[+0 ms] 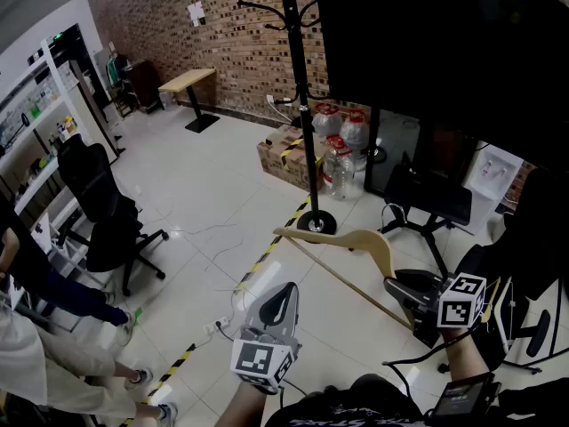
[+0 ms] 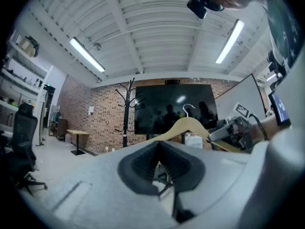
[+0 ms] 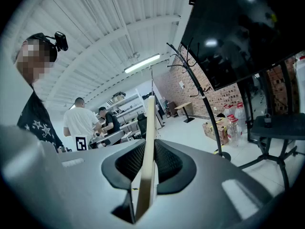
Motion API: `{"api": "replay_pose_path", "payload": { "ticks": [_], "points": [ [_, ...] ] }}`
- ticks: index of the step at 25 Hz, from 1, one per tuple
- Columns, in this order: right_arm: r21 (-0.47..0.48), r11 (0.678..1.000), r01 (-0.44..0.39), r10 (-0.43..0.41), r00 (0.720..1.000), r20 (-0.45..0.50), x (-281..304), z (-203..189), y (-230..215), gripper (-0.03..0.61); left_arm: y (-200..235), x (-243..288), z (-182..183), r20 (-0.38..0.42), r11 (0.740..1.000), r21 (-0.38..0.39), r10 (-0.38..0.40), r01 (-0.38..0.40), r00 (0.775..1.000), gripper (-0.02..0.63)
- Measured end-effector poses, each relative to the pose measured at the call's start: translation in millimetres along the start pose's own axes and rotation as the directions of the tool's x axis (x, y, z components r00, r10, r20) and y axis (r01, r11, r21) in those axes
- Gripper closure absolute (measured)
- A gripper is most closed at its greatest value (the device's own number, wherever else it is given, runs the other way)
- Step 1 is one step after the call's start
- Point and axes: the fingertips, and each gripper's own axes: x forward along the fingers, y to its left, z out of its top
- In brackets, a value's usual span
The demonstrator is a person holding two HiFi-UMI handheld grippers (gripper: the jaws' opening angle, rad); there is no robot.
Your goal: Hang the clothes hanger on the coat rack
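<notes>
The black coat rack [image 1: 300,105] stands on the floor ahead, its round base [image 1: 316,222] just beyond the hanger. A pale wooden clothes hanger [image 1: 354,242] is held level in the air by its right end, with my right gripper [image 1: 407,294] shut on it. In the right gripper view the hanger's arm [image 3: 148,142] runs edge-on between the pads, with the coat rack [image 3: 200,92] to its right. My left gripper [image 1: 279,308] hovers lower left of the hanger, jaws together and holding nothing. Its own view shows the hanger [image 2: 187,126] and the coat rack [image 2: 127,113] ahead.
A big dark screen [image 1: 444,43] on a stand rises right of the rack. Water bottles [image 1: 338,158] and a cardboard box [image 1: 283,154] sit by the base. Black office chairs [image 1: 105,207] [image 1: 434,196] stand on both sides. People [image 1: 40,345] are at lower left.
</notes>
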Motion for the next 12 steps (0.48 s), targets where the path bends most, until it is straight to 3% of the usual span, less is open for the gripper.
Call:
{"api": "replay_pose_path", "payload": {
  "ticks": [12],
  "points": [
    [-0.022,0.998,-0.060,0.059,0.998,-0.018,61.9,20.5,-42.9,0.518,46.9,34.1,-8.9,-0.003,0.998,0.005,0.059,-0.059,0.998,0.611]
  ]
}}
